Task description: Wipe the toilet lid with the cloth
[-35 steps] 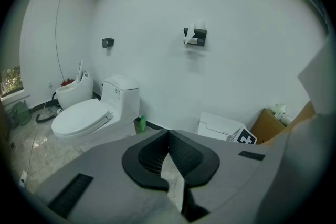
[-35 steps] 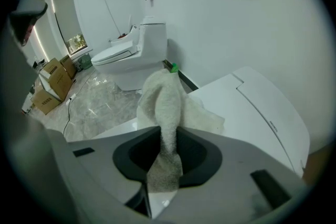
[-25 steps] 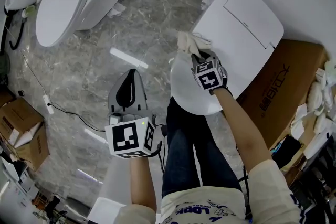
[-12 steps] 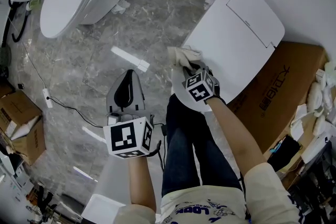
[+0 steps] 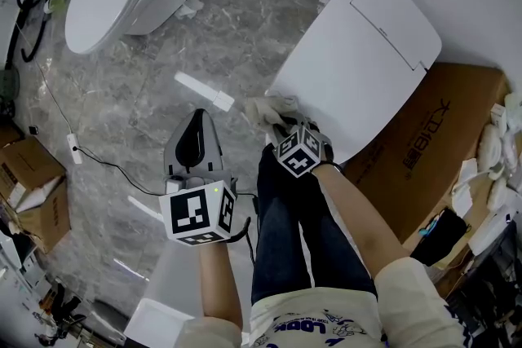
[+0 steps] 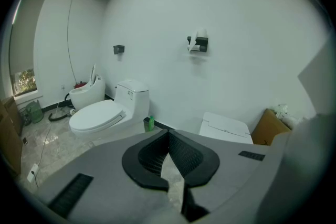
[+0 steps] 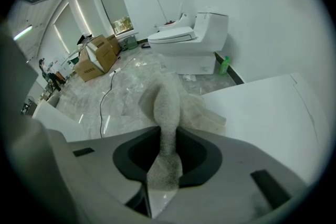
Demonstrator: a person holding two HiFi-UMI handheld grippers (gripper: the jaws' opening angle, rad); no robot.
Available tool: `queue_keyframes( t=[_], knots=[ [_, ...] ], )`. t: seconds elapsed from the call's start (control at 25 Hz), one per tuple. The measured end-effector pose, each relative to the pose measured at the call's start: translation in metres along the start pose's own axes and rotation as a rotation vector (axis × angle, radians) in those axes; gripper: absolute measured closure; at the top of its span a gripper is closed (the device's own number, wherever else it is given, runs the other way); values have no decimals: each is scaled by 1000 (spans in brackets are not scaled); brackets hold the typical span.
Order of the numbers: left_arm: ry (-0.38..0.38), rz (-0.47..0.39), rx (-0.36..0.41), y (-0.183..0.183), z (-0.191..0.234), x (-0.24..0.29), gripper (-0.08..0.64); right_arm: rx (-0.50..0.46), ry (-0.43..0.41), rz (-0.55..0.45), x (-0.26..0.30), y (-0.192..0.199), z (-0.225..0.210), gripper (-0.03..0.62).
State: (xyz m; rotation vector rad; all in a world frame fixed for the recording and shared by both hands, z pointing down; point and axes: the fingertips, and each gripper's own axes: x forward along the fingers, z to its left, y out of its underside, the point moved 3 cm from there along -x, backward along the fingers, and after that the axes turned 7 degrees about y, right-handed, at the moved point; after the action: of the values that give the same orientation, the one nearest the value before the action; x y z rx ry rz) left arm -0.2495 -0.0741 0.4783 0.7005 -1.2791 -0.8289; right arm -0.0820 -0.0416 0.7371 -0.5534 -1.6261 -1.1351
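Left gripper [image 6: 168,134]: idle at the person's left side, over the marble floor [image 5: 147,94]. Jaws drawn together at the tips, with nothing between them. It stands well apart from the lid and has no part in the wipe.

Cloth [image 7: 167,99]: pale and fluffy, bunched into an upright fold that runs along the right gripper's jaws. Its loose end spills forward at the near-left edge of the lid. Whether it presses on the surface or hangs just off the rim cannot be told.

Right gripper [image 7: 164,136]: jaws clamped on the cloth's fold, only as far apart as the fabric's thickness. It is plainly the nearer tool, sitting at the lid's near end above the person's knee.

Toilet lid [image 5: 359,53]: white, closed and flat. Its long axis runs from near-left, by the right gripper, to far-right at the wall. From the tongs the lid lies ahead and to the right. A coming stroke would likely need to carry the cloth that way along the length.

Cardboard box [image 5: 440,126]: brown, just beside the lid's right flank.
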Motion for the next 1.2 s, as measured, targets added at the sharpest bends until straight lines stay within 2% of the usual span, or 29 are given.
queue_keyframes(
  t=[0.36,0.76,0.92,1.2],
  knots=[
    [-9,-13,17,-1,-9,-11,557,-113,-122,21,-12,29,28,509],
    [-5,4,32,5,-18,-16,557,-222,-268,47,-24,53,29,509],
    [6,8,39,6,-23,-13,557,-272,-284,48,-29,64,18,511],
    [28,15,59,1,-31,-3,557,-246,-254,31,-34,73,-24,511]
  ],
)
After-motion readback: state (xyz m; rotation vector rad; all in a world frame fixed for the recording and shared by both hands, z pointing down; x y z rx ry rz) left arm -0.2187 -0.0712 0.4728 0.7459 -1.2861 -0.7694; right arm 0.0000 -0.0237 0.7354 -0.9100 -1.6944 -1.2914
